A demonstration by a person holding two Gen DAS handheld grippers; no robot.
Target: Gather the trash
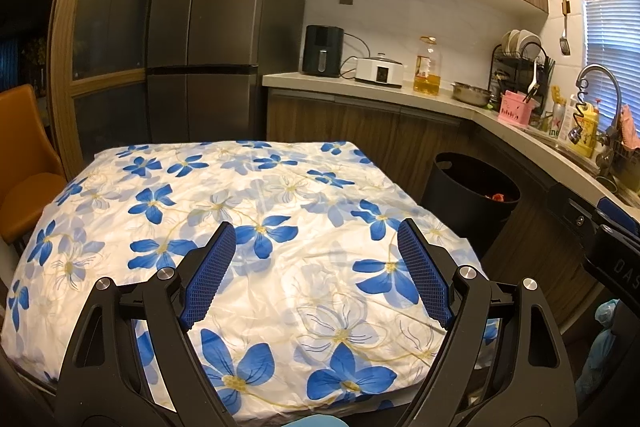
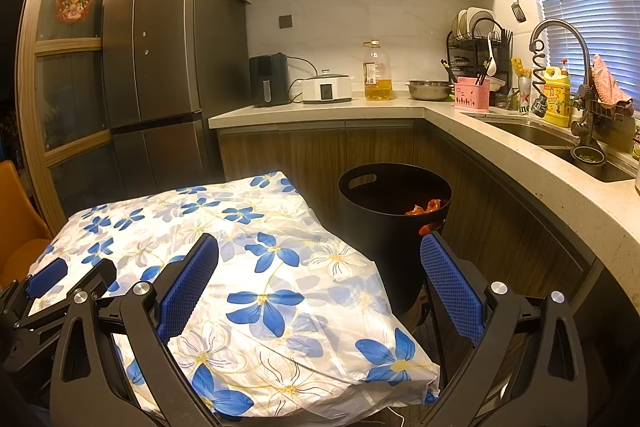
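Left gripper (image 1: 316, 239): fingers spread wide, holding nothing, poised above the worktop (image 1: 248, 227) with its blue-flowered cover. Right gripper (image 2: 320, 255): fingers likewise spread and empty, over the worktop's near right corner. Black bin (image 2: 394, 211) stands on the floor just beside the worktop, between it and the kitchen counter (image 2: 460, 131). Red-orange trash (image 2: 428, 207) lies inside the bin.

Bin (image 2: 394, 211) btwn table (image 2: 256, 267), counter (image 2: 520, 163).
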